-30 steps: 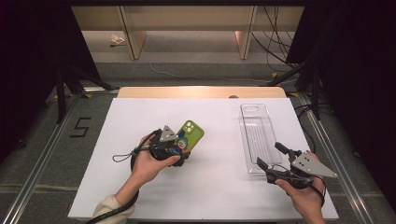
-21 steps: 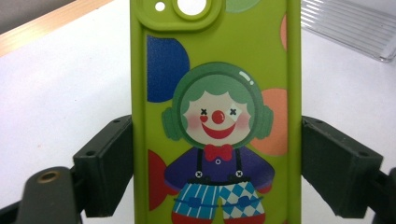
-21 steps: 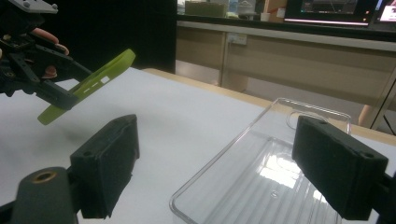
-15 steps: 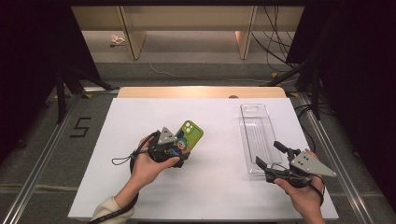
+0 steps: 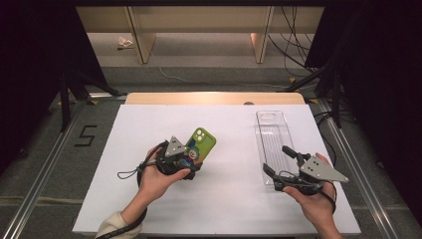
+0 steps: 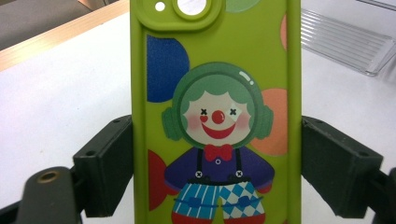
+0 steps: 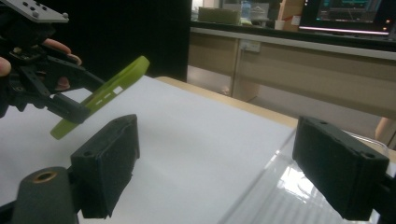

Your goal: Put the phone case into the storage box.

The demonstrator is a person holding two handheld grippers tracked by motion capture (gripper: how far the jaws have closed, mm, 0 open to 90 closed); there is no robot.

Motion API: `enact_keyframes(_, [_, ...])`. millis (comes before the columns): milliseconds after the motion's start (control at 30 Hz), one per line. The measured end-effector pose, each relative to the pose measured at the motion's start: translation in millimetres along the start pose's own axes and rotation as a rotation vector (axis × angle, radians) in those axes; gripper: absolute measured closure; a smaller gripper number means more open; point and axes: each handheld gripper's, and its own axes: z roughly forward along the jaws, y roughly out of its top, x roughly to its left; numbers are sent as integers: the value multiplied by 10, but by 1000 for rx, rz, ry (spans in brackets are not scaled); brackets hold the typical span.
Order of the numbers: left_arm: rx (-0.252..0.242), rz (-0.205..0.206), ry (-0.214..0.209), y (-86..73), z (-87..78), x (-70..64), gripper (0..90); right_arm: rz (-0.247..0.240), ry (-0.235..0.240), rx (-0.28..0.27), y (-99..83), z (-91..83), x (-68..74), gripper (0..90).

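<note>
Phone case (image 6: 215, 116) is what we have in hand: a lime-green cover printed with a clown in a green helmet, red nose, red bow tie and blue checked trousers, with coloured circles around the figure. We judge it light and slightly flexible, a soft rubbery shell and not a brittle one, so it should bend a little under pressure and is unlikely to crack; its matt surface ought to give fair friction against the pads. We see no brand name or legible writing on it, only the print and the raised camera cut-out at the top.

Our left gripper (image 5: 186, 167) is clamped on the case across its width, one black jaw on each long edge, around its lower half. The right gripper view shows the case (image 7: 100, 95) lifted off the white table (image 5: 149, 129) and tilted, its upper end pointing up and away. Holding by the long edges seems sound to us, since the rims are the stiffest part; squeezing too hard could bow the empty shell inward and let it pop out.

Our right gripper (image 5: 278, 162) has its jaws spread wide with nothing between them, hovering at the near end of the clear plastic tray (image 5: 272, 132), which lies on the right side of the table, well apart from the case
</note>
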Motion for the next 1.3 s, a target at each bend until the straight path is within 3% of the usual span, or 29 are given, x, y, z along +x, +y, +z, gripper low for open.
enact_keyframes(533, [-9, 5, -1, -16, -26, -47, 167, -6, 85, -3, 192, 400, 244, 159])
enact_keyframes(1300, [-10, 21, -8, -19, -16, -118, 167, 20, 101, 1, 271, 652, 307, 158])
